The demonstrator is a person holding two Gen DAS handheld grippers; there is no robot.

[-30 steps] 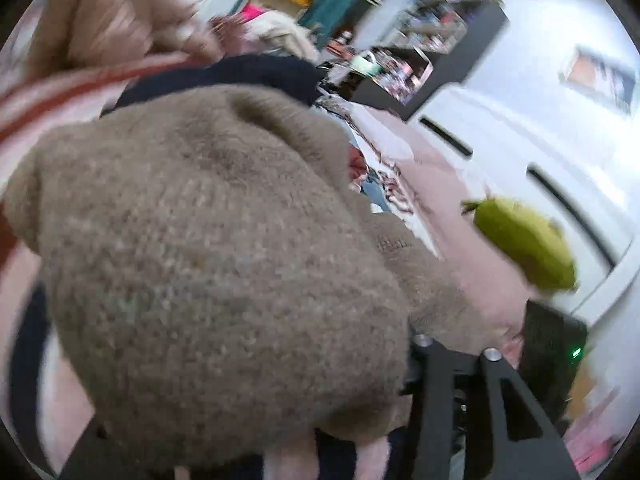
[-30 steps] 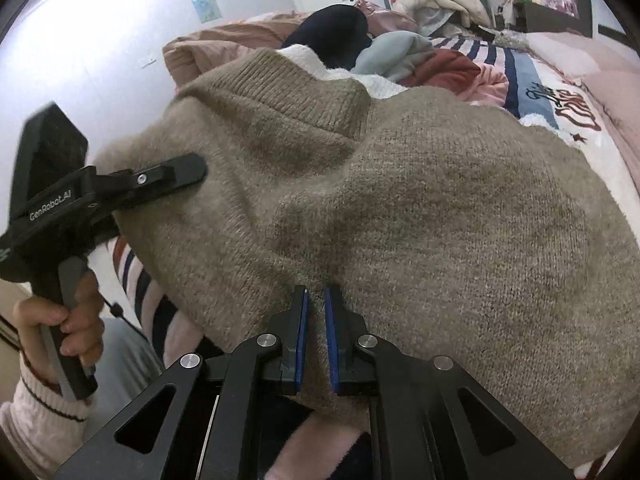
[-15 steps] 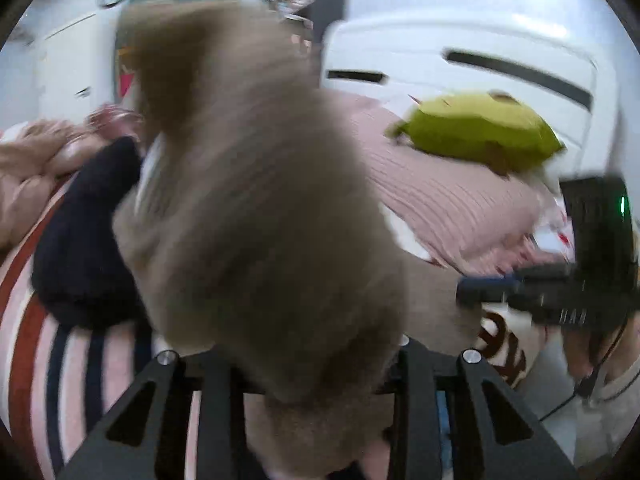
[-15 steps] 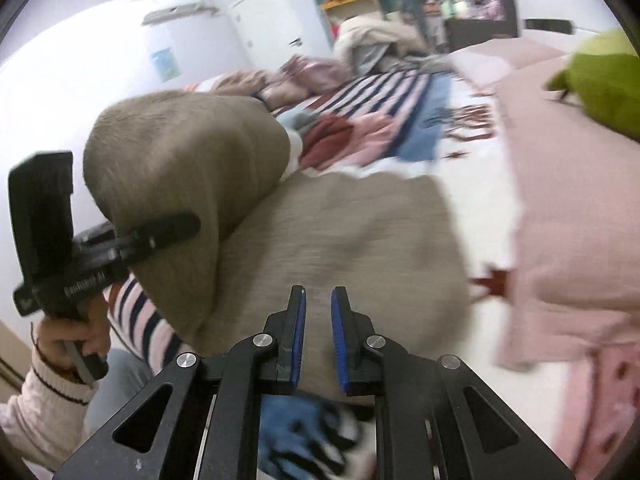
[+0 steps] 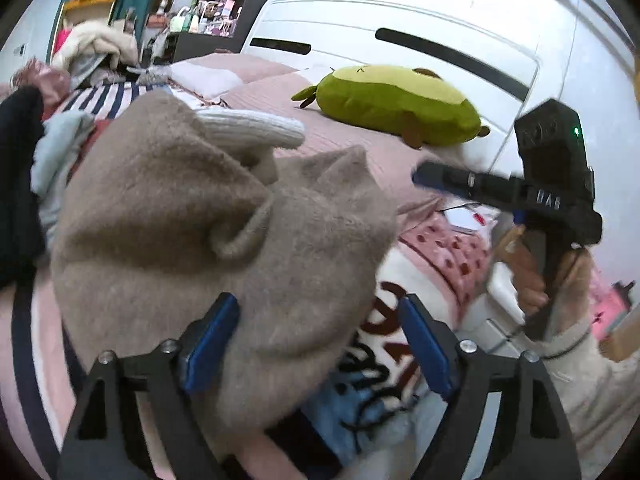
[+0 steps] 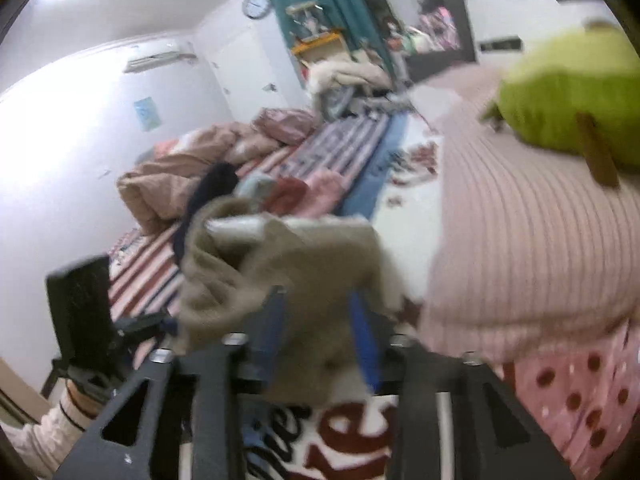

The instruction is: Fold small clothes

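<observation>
A beige knit sweater lies bunched in a heap on the bed, with a white ribbed garment poking out behind it. My left gripper is at its near edge. Its jaws are opening wide, the sweater's edge lies loosely between them, and the right pad is clear of it. In the blurred right wrist view the sweater sits in front of my right gripper. Those jaws are opening too, with fabric between the blue pads but no visible pinch. A hand holds the right gripper's handle.
A green plush toy lies on a pink ribbed pillow by the white headboard. Dark and pale clothes pile up at the left on a striped blanket. A printed blanket lies under the grippers.
Both grippers were shut on the lifted sweater and their jaws have since spread. The sweater has dropped into a heap on the bed. Both views have swung towards the headboard.
</observation>
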